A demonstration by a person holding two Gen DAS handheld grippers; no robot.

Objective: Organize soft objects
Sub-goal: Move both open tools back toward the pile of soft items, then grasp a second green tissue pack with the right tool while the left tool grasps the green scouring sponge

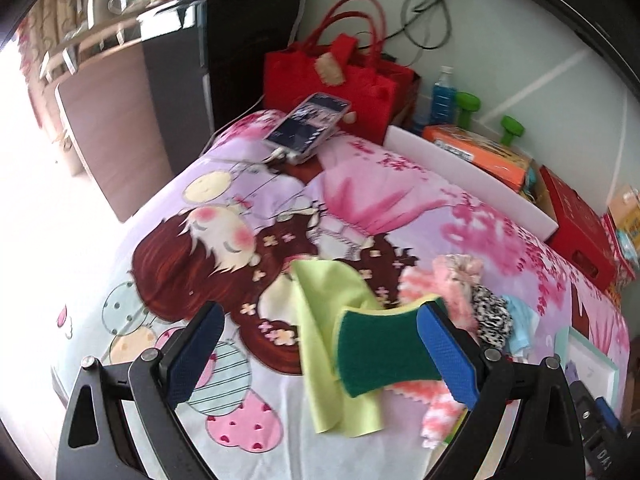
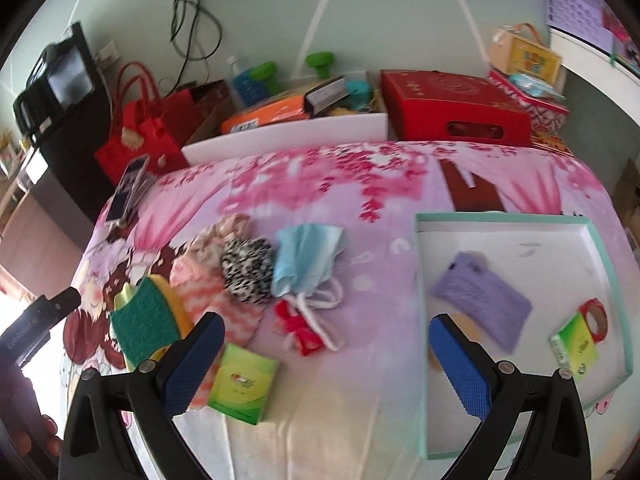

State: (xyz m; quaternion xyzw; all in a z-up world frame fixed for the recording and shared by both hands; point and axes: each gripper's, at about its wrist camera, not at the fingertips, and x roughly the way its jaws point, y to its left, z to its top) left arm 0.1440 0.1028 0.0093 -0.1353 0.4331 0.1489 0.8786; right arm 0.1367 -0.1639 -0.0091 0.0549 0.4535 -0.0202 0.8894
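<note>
Both grippers' jaws gape wide and empty, the left gripper (image 1: pixel 320 356) over the sponge (image 1: pixel 380 348) on the bed (image 1: pixel 100 248); light and squashy, probably best pinched across its narrow waist.

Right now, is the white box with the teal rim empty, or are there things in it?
Not empty. The box holds a purple knitted pouch, a red tape roll and a small green packet, all on its white floor.
</note>
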